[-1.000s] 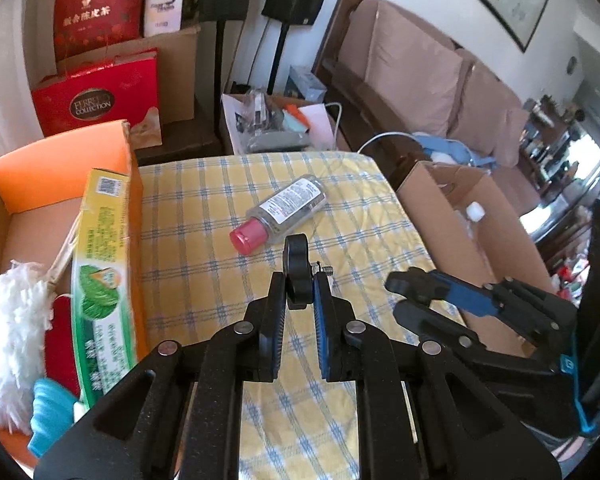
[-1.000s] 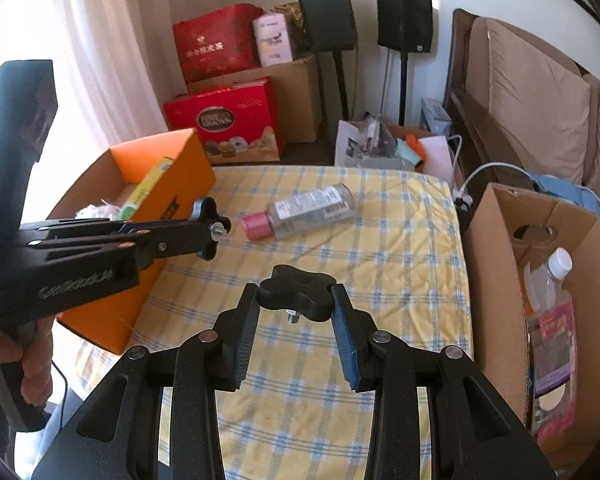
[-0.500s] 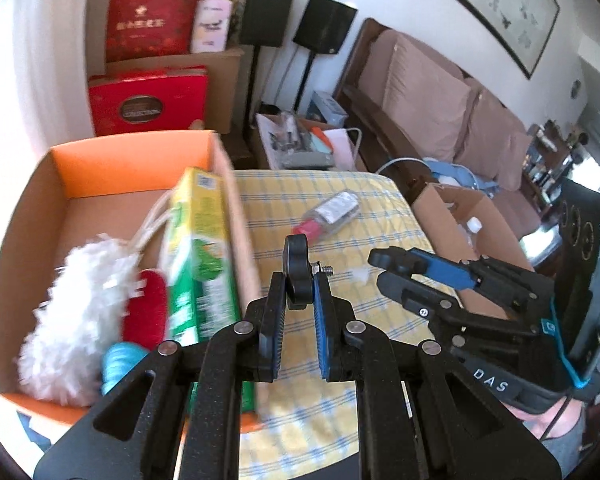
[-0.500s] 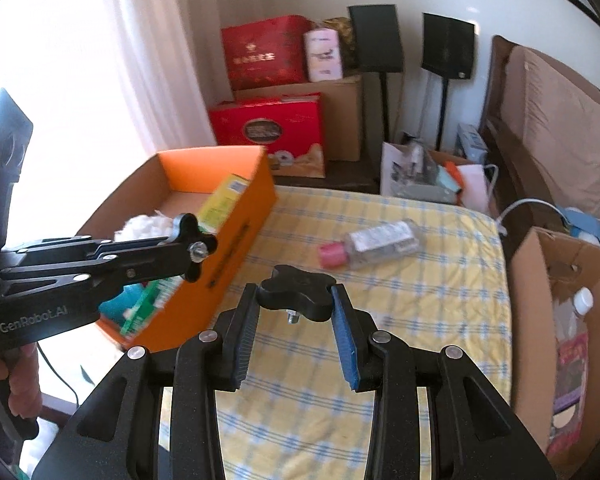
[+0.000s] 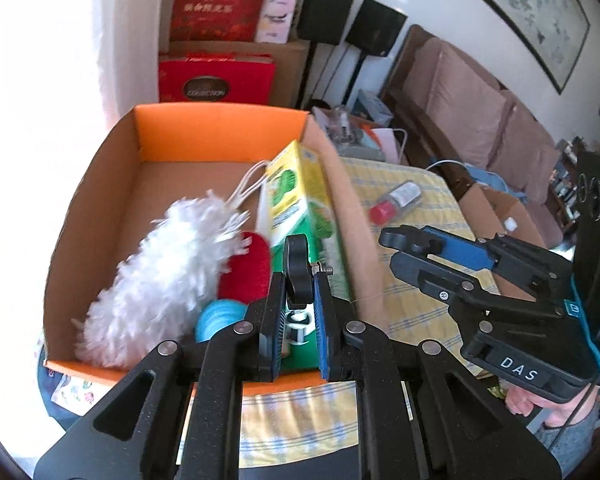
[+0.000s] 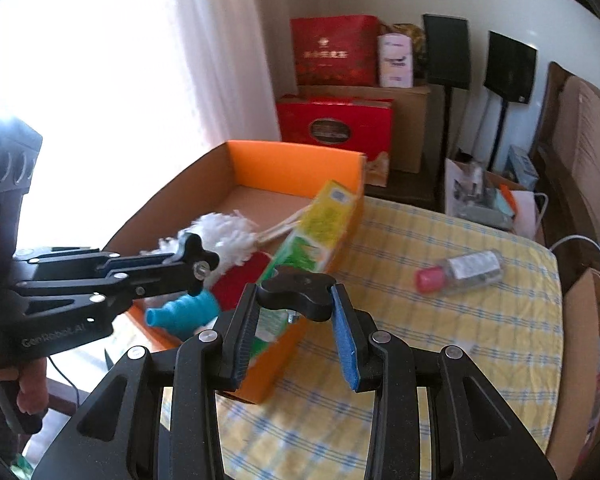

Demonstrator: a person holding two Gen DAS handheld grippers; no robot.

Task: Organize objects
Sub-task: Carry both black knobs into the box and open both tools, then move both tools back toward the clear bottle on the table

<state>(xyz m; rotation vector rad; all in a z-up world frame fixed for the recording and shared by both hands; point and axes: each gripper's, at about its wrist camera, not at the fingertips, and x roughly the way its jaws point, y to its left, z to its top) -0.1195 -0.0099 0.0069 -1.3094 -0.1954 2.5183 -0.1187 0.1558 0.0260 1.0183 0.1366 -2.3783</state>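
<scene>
An orange cardboard box [image 5: 220, 128] [image 6: 292, 164] holds a white fluffy duster [image 5: 168, 272] [image 6: 228, 236], a red brush [image 5: 248, 272], a teal item [image 5: 218, 320] [image 6: 184, 312] and a yellow-green carton [image 5: 300, 208] [image 6: 320, 228]. My left gripper [image 5: 298, 320] [image 6: 196, 258] hovers over the box's near end, jaws nearly together, holding nothing. A clear bottle with a pink cap [image 5: 396, 202] [image 6: 460, 270] lies on the yellow checked cloth [image 6: 420, 360]. My right gripper [image 6: 296, 344] [image 5: 404, 240] hangs above the box's near corner, jaws apart and empty.
A brown cardboard box [image 5: 496, 208] [image 6: 588, 340] with bottles stands right of the table. Red gift boxes [image 6: 336, 124], speakers on stands [image 5: 352, 24] and a sofa [image 5: 480, 100] lie behind. A bright curtained window is to the left.
Both grippers have swung left and pulled back from the middle of the cloth to above the orange box. The bottle has not moved. Jaw openings look unchanged.
</scene>
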